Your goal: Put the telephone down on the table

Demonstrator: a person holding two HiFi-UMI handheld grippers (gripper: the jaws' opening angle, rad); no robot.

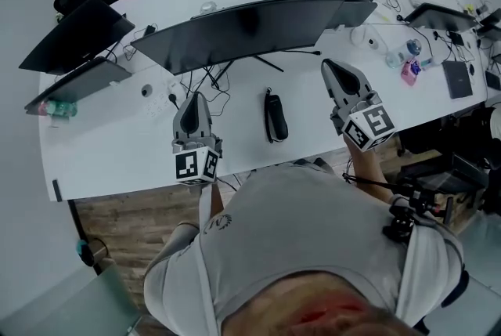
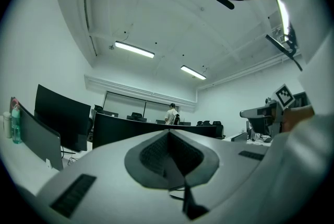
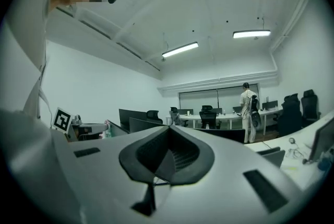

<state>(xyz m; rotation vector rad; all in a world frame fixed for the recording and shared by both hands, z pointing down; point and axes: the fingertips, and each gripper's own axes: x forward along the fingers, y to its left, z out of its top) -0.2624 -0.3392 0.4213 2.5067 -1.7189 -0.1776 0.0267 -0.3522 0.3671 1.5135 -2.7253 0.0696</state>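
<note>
The telephone point(image 1: 274, 117), a black handset, lies flat on the white table point(image 1: 117, 146) near its front edge, between my two grippers. My left gripper point(image 1: 196, 96) hovers to its left, jaws together and empty. My right gripper point(image 1: 330, 63) is to its right and further back, also shut with nothing in it. Both point level, toward the monitors. In the left gripper view the left gripper point(image 2: 168, 133) shows closed jaws against the room, and the right gripper view shows the right gripper point(image 3: 168, 128) the same way. The telephone is hidden in both gripper views.
A wide dark monitor point(image 1: 243, 29) stands behind the telephone, with cables point(image 1: 211, 84) under it. Two more screens point(image 1: 74, 33) are at the left. A bottle point(image 1: 59, 109), a laptop point(image 1: 438, 13) and small items point(image 1: 409, 68) sit at the ends. A person point(image 3: 249, 108) stands far off.
</note>
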